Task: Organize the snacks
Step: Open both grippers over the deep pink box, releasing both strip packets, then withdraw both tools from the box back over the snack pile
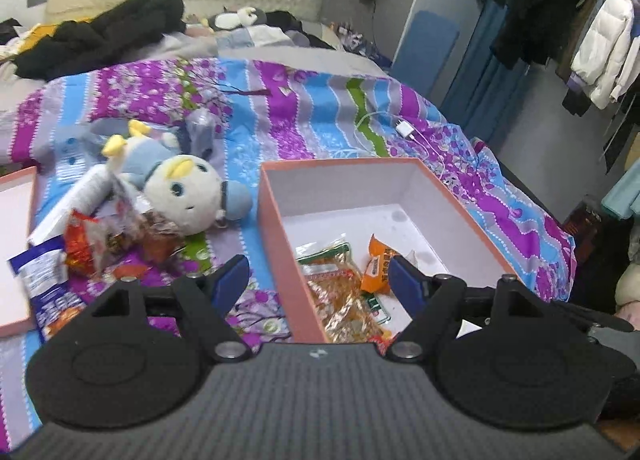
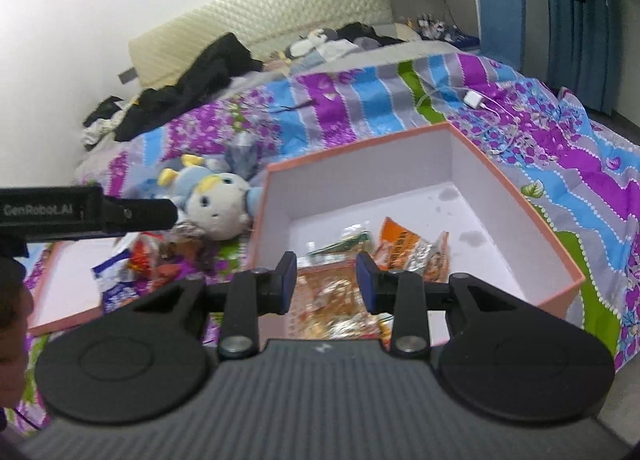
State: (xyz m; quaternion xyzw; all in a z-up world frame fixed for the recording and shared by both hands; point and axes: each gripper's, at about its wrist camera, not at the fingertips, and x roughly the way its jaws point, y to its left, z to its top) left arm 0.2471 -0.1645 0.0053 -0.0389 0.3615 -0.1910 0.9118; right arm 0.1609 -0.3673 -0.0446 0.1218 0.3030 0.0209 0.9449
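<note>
A pink box (image 1: 280, 228) with a white inside lies open on the bed; it also shows in the right wrist view (image 2: 520, 220). Inside lie an orange snack packet (image 1: 376, 264) (image 2: 400, 244) and a clear packet of golden snacks (image 1: 340, 292) (image 2: 332, 300). More snack packets (image 1: 92, 244) (image 2: 140, 260) lie piled on the bedspread left of the box, with a blue-white packet (image 1: 48, 280). My left gripper (image 1: 318, 280) is wide open and empty, straddling the box's left wall. My right gripper (image 2: 326, 280) is open and empty above the box's near end.
A plush toy (image 1: 180, 192) (image 2: 216, 204) lies beside the loose snacks. The pink box lid (image 1: 16, 244) (image 2: 64, 292) lies at far left. A white charger and cable (image 1: 404, 128) (image 2: 474, 100) lie beyond the box. Dark clothes (image 1: 100, 32) lie at the headboard. The left gripper's body (image 2: 80, 212) crosses the right wrist view.
</note>
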